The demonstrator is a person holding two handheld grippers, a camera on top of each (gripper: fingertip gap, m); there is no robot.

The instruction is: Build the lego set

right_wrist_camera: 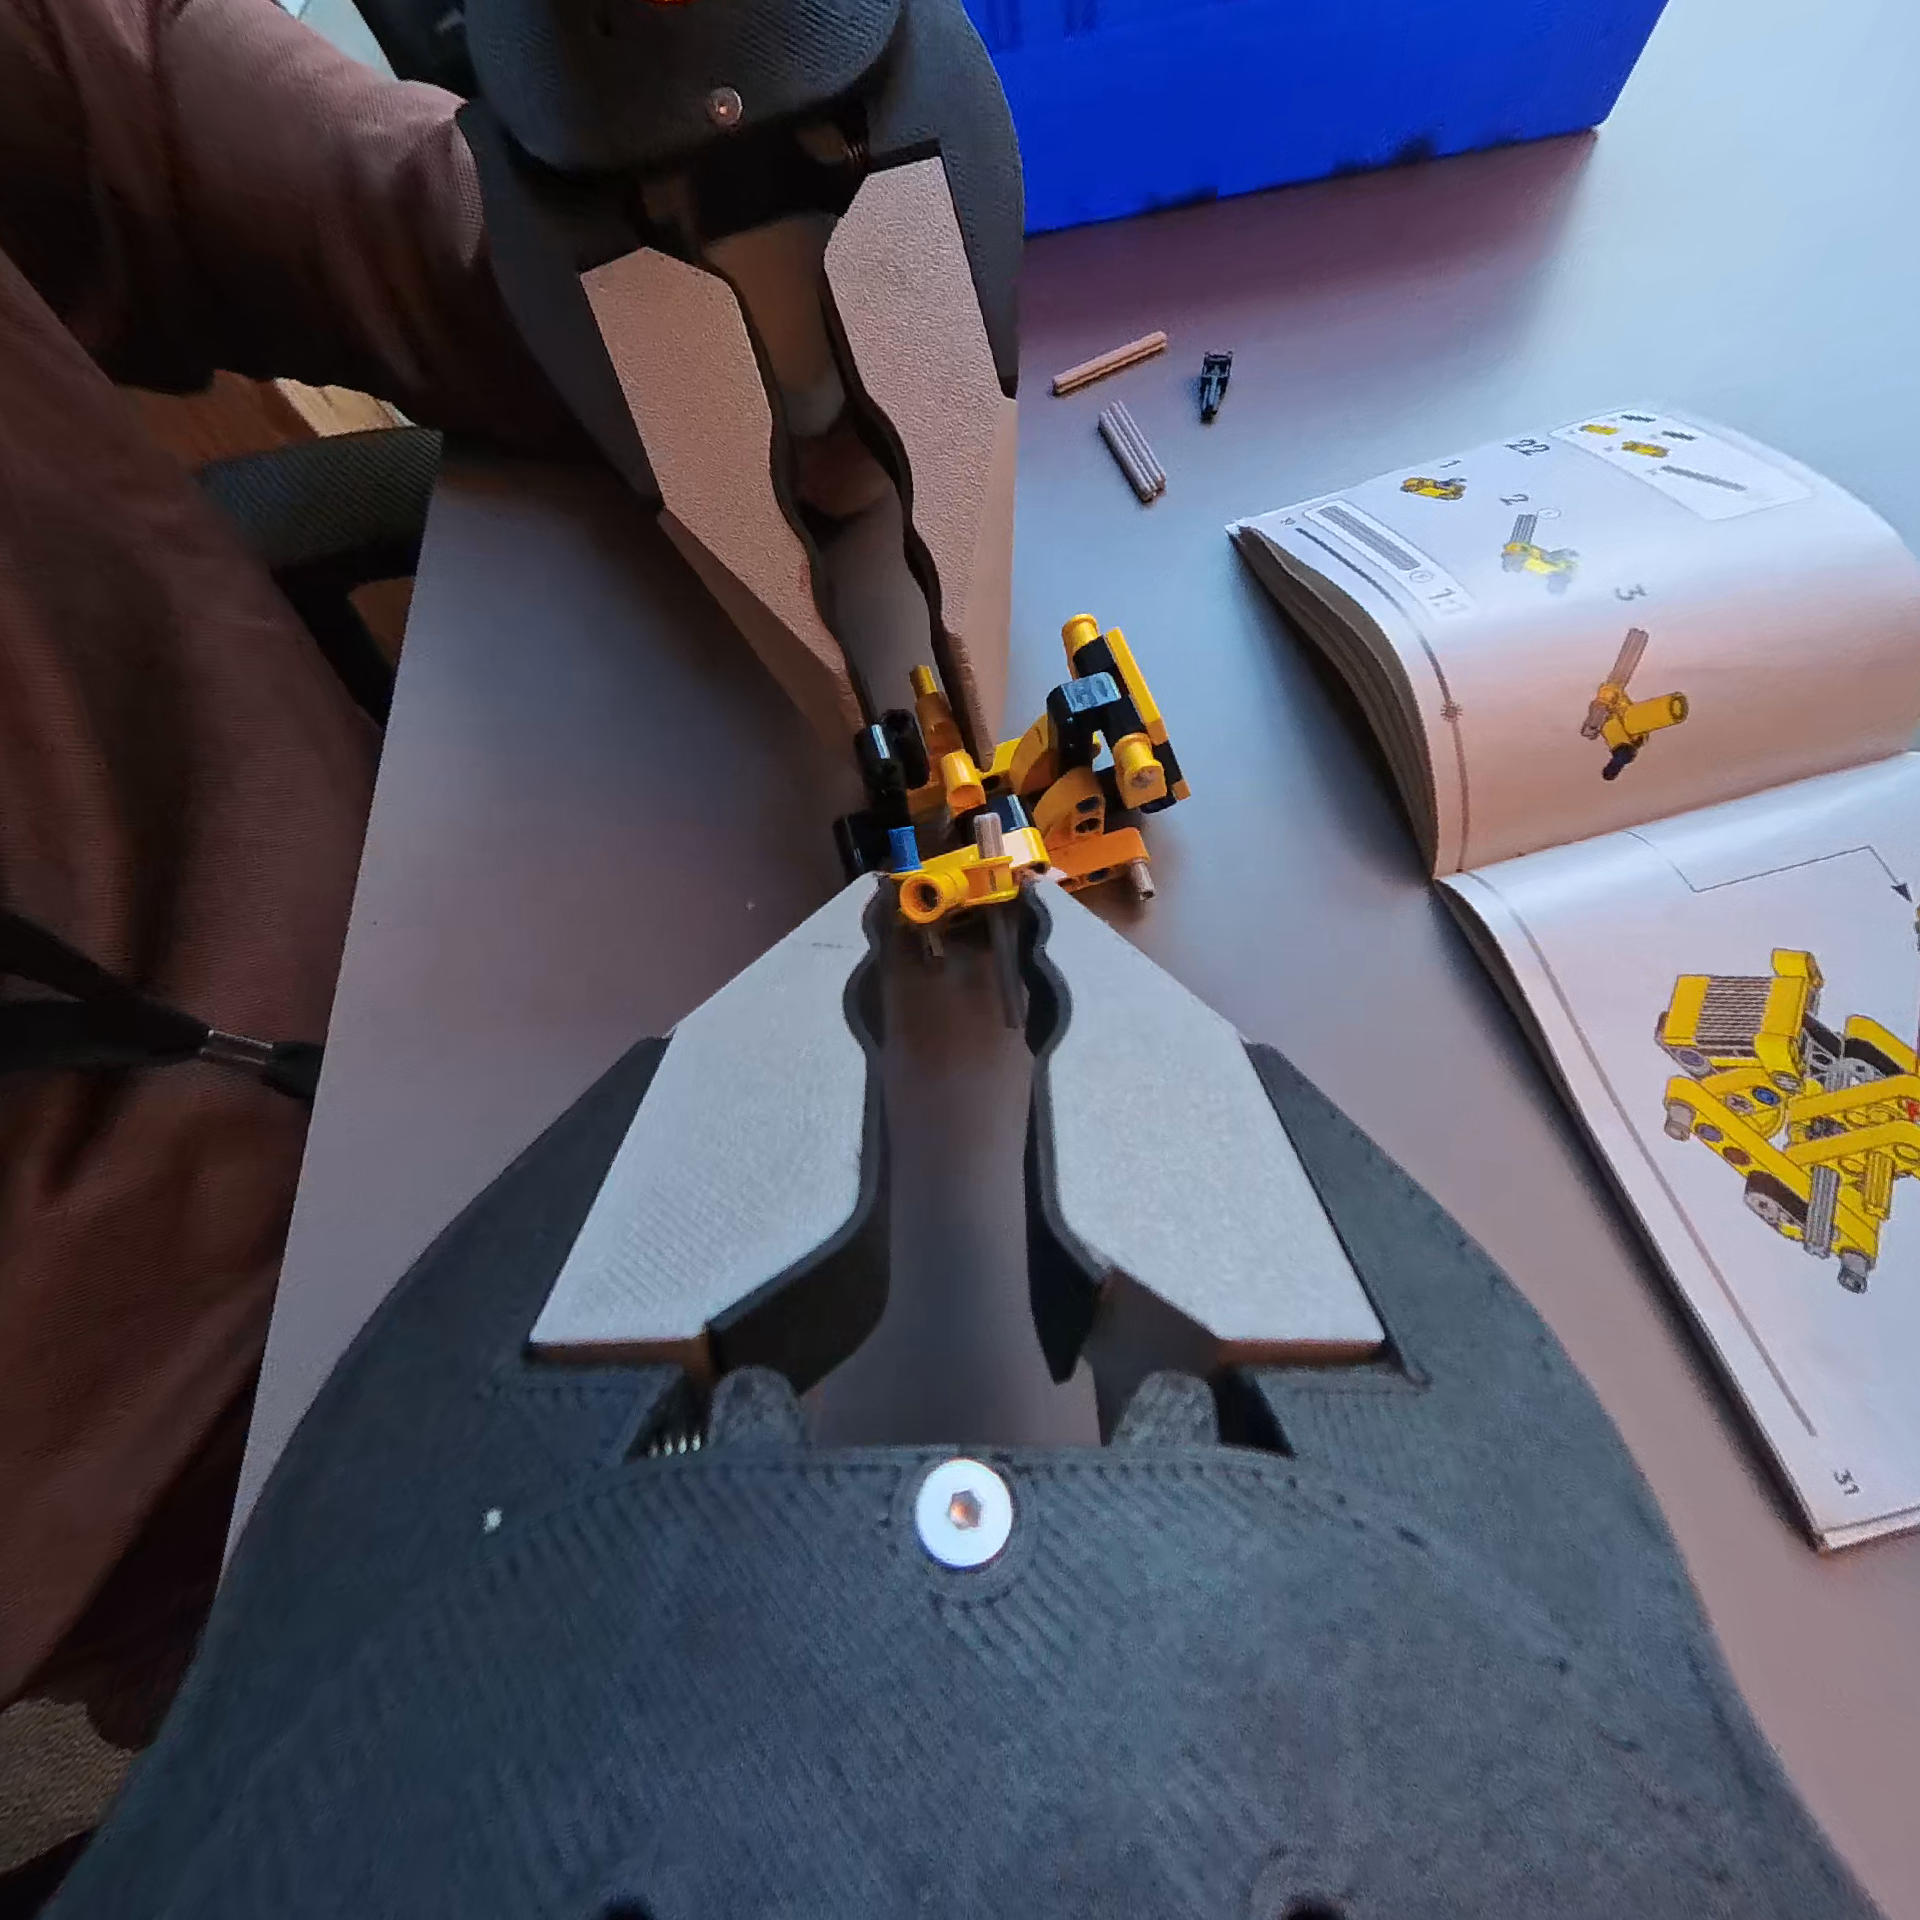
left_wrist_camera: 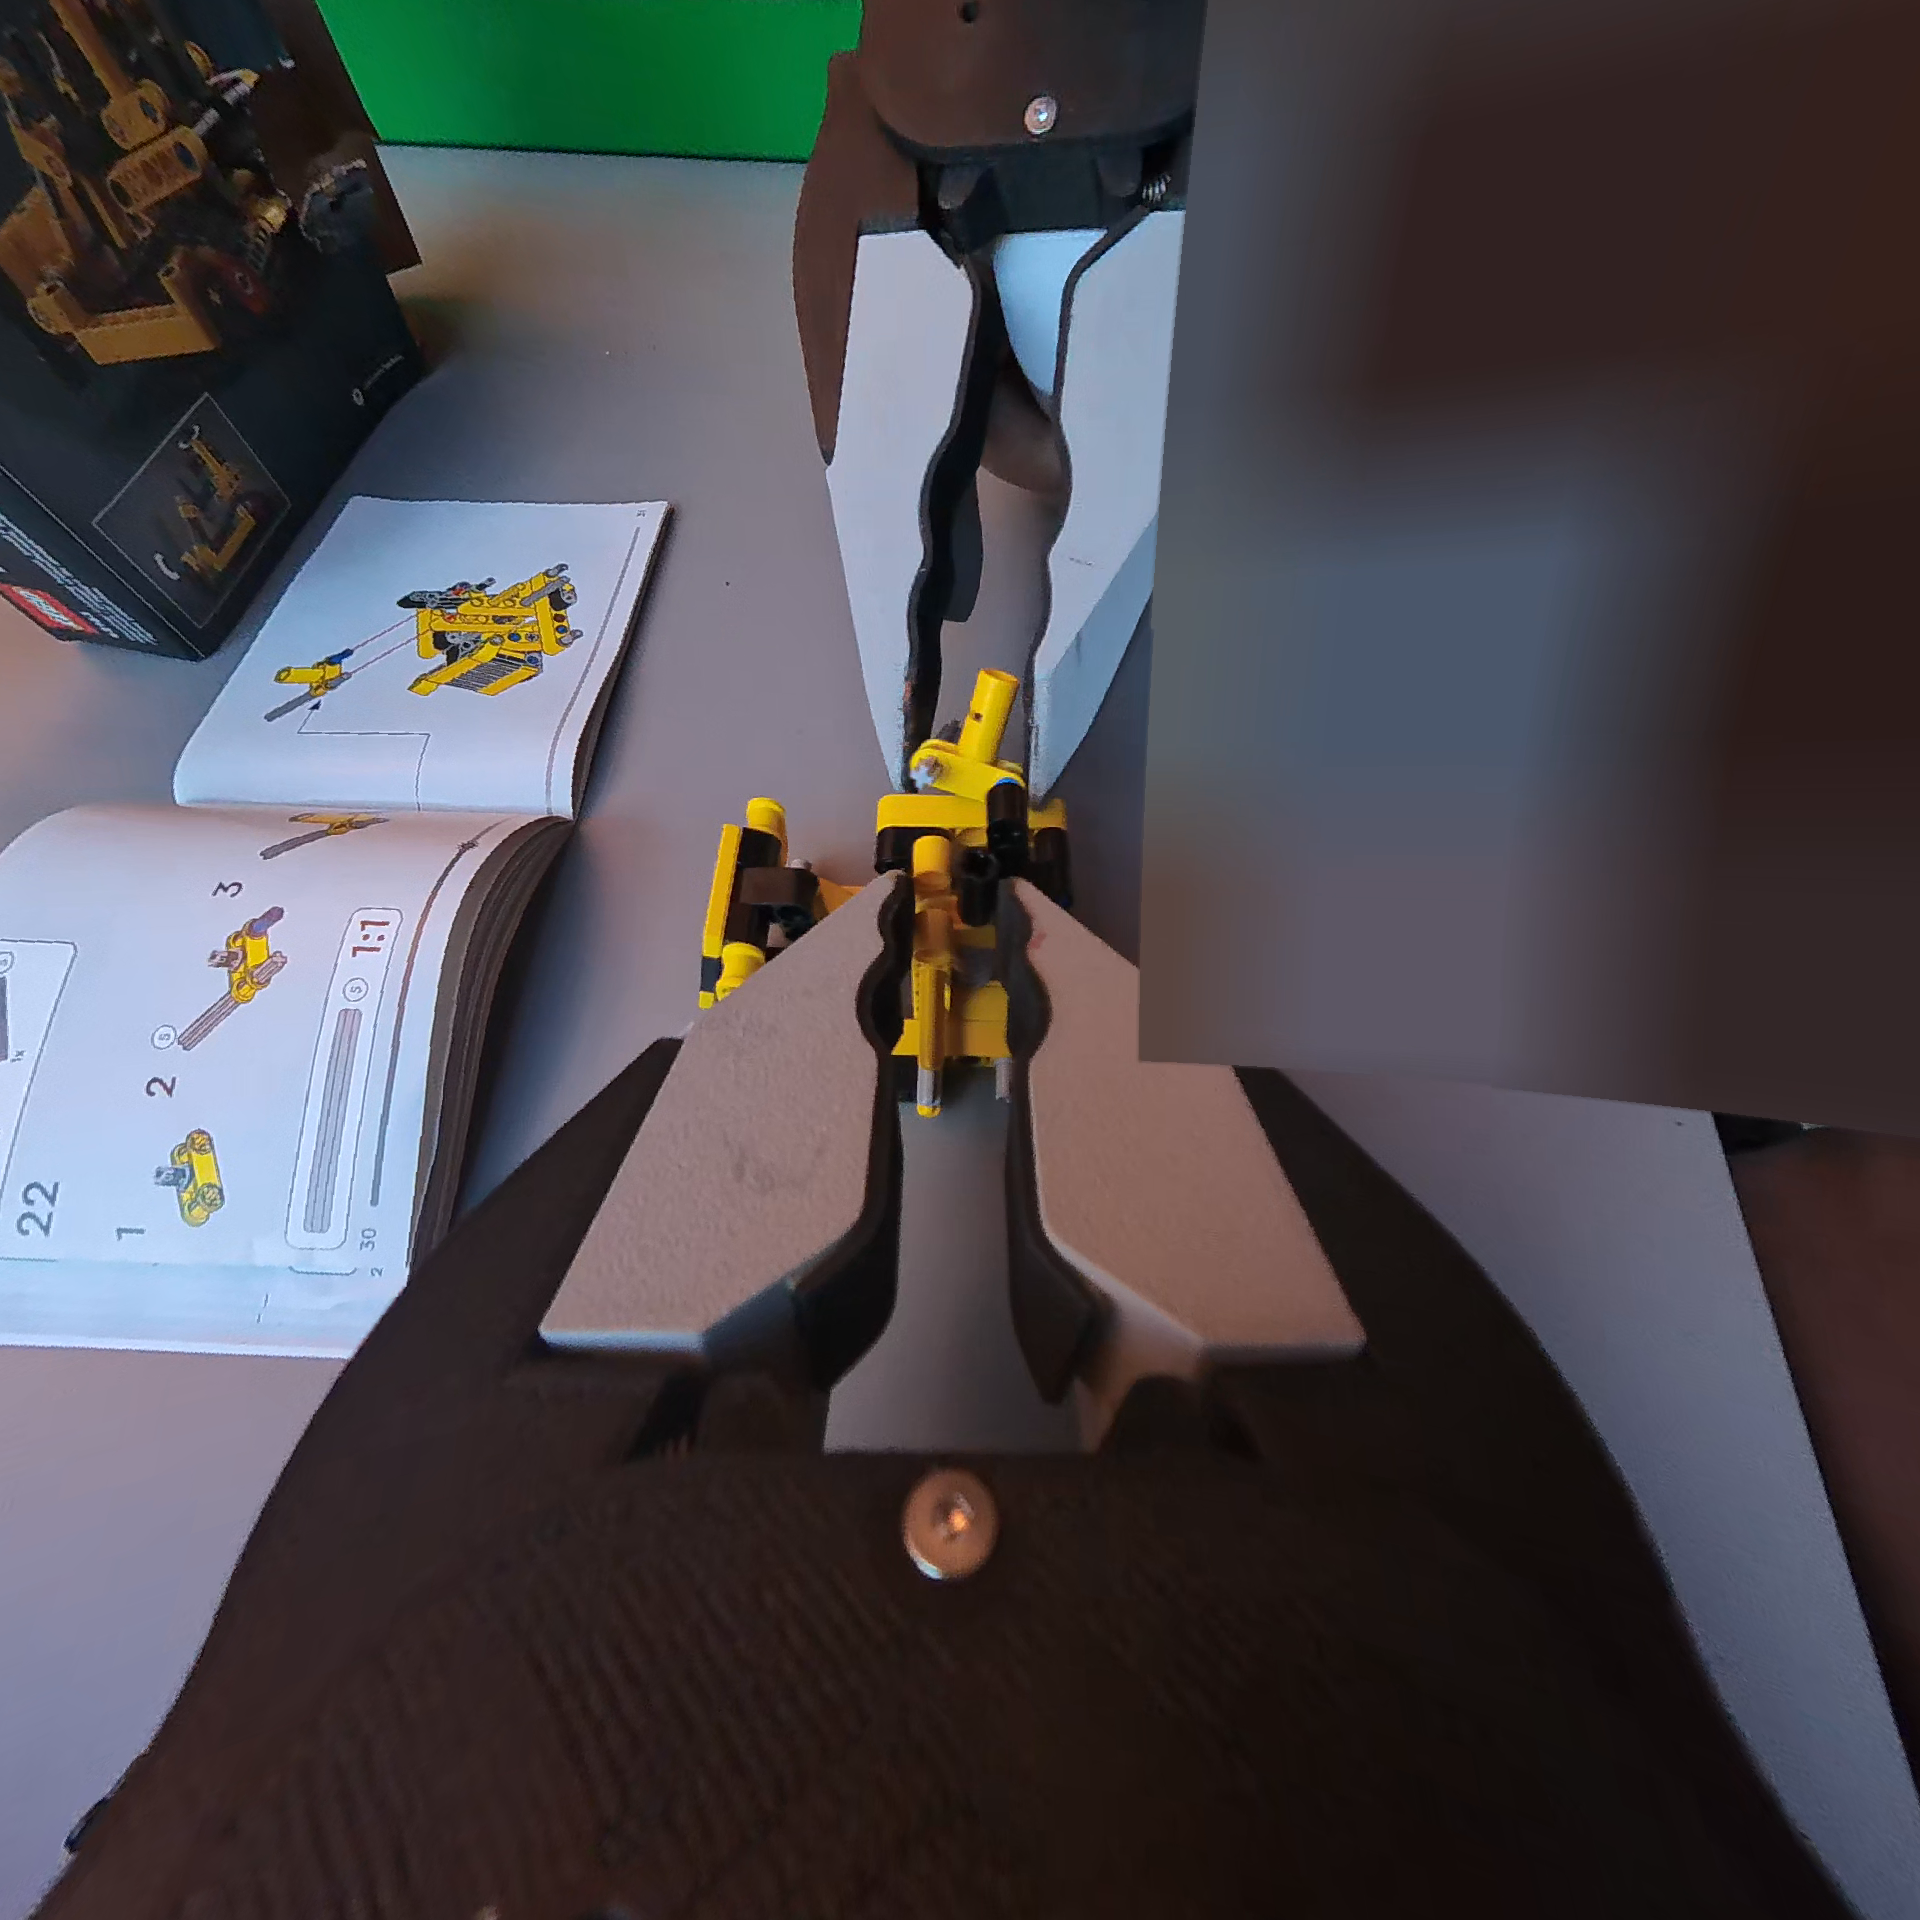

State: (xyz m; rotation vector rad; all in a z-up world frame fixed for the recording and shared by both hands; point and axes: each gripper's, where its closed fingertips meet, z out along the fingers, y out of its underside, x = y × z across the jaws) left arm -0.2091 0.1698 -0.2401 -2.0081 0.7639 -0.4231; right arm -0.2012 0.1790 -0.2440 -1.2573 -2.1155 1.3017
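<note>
A partly built yellow and black lego model (left_wrist_camera: 940, 977) rests on the grey table between the two grippers, which face each other. My left gripper (left_wrist_camera: 958, 894) is shut on the near end of the model. In the right wrist view the model (right_wrist_camera: 1081, 769) shows with the left gripper (right_wrist_camera: 920, 727) coming in from above. My right gripper (right_wrist_camera: 956, 896) is shut on a small yellow connector piece (right_wrist_camera: 951, 885) with a grey axle through it, held against the model. That piece (left_wrist_camera: 982, 717) and the right gripper (left_wrist_camera: 971, 758) also show in the left wrist view.
An open instruction booklet (left_wrist_camera: 260, 1039) (right_wrist_camera: 1662, 727) lies beside the model. The set's box (left_wrist_camera: 156, 312) stands at the far left. A blue bin (right_wrist_camera: 1299, 94), two loose axles (right_wrist_camera: 1132, 452) (right_wrist_camera: 1109, 362) and a black pin (right_wrist_camera: 1214, 382) lie beyond. A sleeve (right_wrist_camera: 156, 623) is at the table's edge.
</note>
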